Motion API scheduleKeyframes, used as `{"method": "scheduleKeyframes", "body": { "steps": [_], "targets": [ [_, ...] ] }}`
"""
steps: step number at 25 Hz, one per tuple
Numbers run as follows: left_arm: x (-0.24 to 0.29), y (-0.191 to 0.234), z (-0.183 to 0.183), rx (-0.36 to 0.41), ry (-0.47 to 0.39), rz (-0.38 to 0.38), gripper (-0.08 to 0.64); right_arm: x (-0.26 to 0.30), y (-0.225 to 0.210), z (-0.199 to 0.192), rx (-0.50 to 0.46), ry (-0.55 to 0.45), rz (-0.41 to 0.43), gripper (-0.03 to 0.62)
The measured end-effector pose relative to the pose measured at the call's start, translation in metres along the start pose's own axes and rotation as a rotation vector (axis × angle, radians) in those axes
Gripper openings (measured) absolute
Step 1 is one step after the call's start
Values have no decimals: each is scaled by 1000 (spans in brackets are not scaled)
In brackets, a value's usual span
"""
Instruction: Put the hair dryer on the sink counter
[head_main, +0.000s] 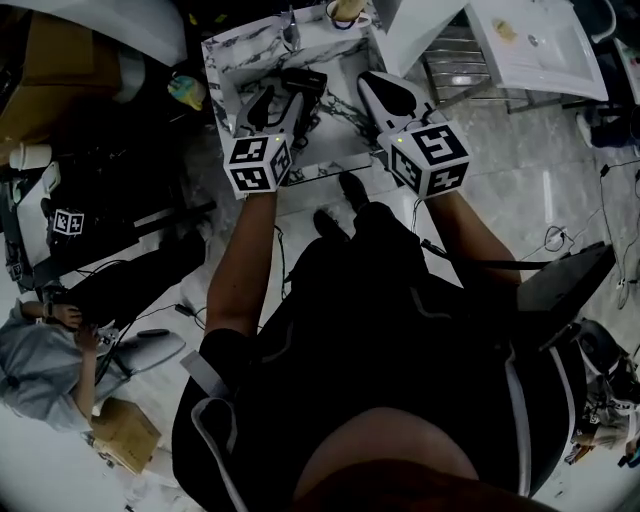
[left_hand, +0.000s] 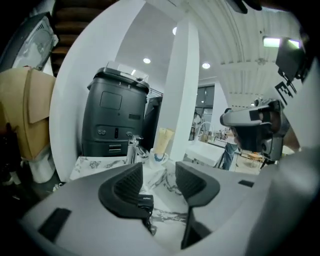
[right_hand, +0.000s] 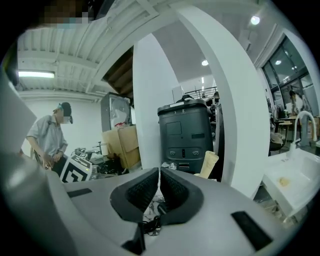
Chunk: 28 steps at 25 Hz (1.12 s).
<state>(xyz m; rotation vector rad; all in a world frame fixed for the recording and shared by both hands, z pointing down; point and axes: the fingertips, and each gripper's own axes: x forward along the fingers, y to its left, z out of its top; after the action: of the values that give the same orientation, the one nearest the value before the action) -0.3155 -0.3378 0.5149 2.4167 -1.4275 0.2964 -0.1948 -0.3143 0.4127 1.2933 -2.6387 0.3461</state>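
1. Head view: the marble-patterned desk (head_main: 225, 60) lies at the top centre. The black hair dryer (head_main: 302, 82) lies on it, and its cord (head_main: 343, 106) trails across the marble toward the right. The left tool (head_main: 272, 105) hangs over the desk just beside the dryer without touching it. The right tool (head_main: 385, 88) hangs over the desk's right part. A faucet (head_main: 290, 25) and a cup (head_main: 345, 12) stand at the far edge.
2. Left gripper view: the left tool (left_hand: 159, 175) has its jaws well apart with nothing between the pads. Marble shows through the gap. A black labelled piece (left_hand: 145, 201), seemingly part of the dryer, shows under the left-hand jaw. The faucet (left_hand: 132, 150) and cup (left_hand: 160, 158) stand beyond, in front of a dark machine (left_hand: 117, 120).
3. Right gripper view: the right tool (right_hand: 159, 182) has its jaws drawn together to a thin slit and grips nothing. The tangled black cord (right_hand: 150, 223) lies below them.
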Motion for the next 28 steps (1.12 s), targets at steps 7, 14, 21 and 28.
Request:
{"method": "scheduleKeyframes", "body": {
  "steps": [7, 14, 21, 28],
  "targets": [
    [-60, -25, 43, 47, -145, -13, 129, -29, 14, 12, -21, -43, -47, 26],
    [-113, -33, 76, 57, -244, 46, 38, -44, 24, 26, -53, -72, -56, 26],
    [-141, -42, 99, 52, -281, 75, 5, -50, 27, 38, -46, -101, -10, 27],
    [-143, -58, 118, 35, -295, 131, 5, -63, 2, 52, -36, -126, 9, 26]
  ]
}}
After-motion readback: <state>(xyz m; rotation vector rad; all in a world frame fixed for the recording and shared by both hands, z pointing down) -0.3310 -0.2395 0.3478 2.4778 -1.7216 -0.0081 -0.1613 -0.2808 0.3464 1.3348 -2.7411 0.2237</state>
